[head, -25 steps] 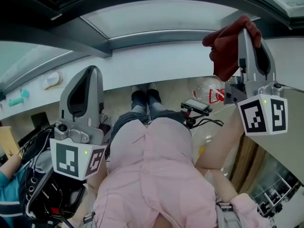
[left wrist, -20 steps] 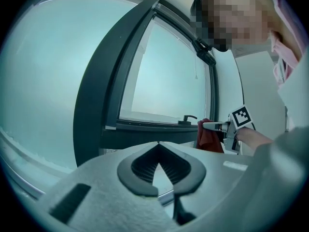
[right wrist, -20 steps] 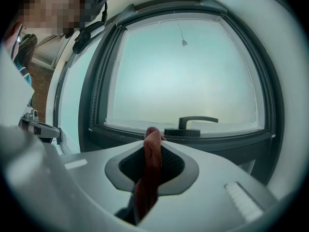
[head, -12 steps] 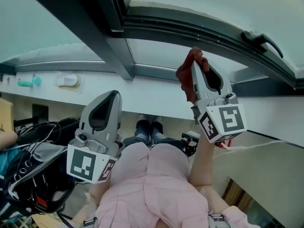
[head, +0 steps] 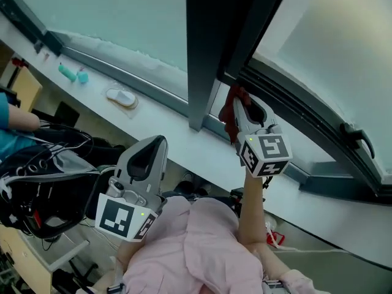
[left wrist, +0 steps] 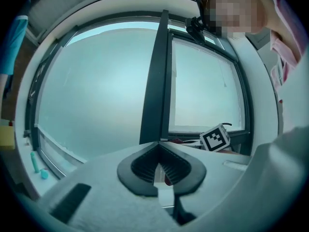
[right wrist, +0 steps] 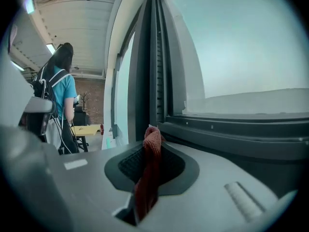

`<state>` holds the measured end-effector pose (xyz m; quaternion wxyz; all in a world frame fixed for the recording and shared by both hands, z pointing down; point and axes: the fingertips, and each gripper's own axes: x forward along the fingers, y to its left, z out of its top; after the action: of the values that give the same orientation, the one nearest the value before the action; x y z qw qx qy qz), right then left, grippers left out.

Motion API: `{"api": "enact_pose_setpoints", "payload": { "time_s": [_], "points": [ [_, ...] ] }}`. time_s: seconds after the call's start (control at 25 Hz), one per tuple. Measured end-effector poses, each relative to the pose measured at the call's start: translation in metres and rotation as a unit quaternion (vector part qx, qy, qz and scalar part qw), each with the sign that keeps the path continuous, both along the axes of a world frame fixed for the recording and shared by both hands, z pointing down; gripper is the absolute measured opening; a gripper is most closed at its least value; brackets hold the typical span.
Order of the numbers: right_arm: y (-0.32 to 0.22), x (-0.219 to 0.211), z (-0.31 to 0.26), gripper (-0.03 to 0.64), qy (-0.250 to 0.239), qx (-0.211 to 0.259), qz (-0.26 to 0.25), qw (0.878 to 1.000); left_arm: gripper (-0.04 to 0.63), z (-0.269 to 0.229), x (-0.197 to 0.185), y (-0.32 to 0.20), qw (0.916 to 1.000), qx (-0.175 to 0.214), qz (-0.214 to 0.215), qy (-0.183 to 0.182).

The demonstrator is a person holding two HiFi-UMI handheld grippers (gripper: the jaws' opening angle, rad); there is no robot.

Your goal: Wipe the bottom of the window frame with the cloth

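Your right gripper (head: 240,103) is clamped on the cloth (head: 227,111). In the right gripper view the jaws (right wrist: 151,146) press a folded red strip of the cloth (right wrist: 148,174) between the pads. The strip runs the length of the gap and bunches up in a small hump at the tips. In the head view the cloth hangs off the left side of the tips, at the corner where the dark mullion (head: 207,48) meets the bottom rail of the frame (head: 293,110). It sits right at that rail, but you cannot tell from either view whether it presses on it. The rail (right wrist: 231,128) fills the far right of the right gripper view, just beyond the cloth's hump. Your right forearm (head: 251,204) is bare and raised almost straight up from your chest, with the gripper's cube (head: 265,155) turned toward you. Your left gripper (head: 156,144) is held low and near, to the left of the right one, and points up toward the white sill (head: 177,133) without touching it. Its jaws (left wrist: 158,148) are closed together at the tips and hold nothing. The right gripper's cube (left wrist: 215,137) shows beyond them to the right, at the foot of the mullion (left wrist: 155,81). A handle (head: 358,136) sits on the frame far to the right, well apart from the cloth.
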<state>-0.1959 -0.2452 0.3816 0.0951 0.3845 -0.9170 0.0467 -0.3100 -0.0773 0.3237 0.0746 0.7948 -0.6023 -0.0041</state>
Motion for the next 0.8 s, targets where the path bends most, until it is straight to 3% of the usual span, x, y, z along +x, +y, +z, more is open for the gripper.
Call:
{"api": "enact_pose_setpoints", "payload": {
  "time_s": [0.32,0.6,0.8],
  "points": [
    [-0.019,-0.032,0.017,0.052,0.019,0.005,-0.018,1.000,-0.002,-0.005,-0.021,0.012,0.9988,0.007,-0.047,-0.005],
    [-0.027,-0.012,0.013,0.051,0.036,0.024,0.003,0.999,-0.002,-0.009,-0.017,0.019,0.9981,0.012,-0.060,-0.010],
    [-0.018,0.006,0.014,0.050,0.094,0.055,0.023,0.994,-0.002,-0.013,-0.006,0.025,0.9982,0.018,-0.056,-0.010]
  ]
}}
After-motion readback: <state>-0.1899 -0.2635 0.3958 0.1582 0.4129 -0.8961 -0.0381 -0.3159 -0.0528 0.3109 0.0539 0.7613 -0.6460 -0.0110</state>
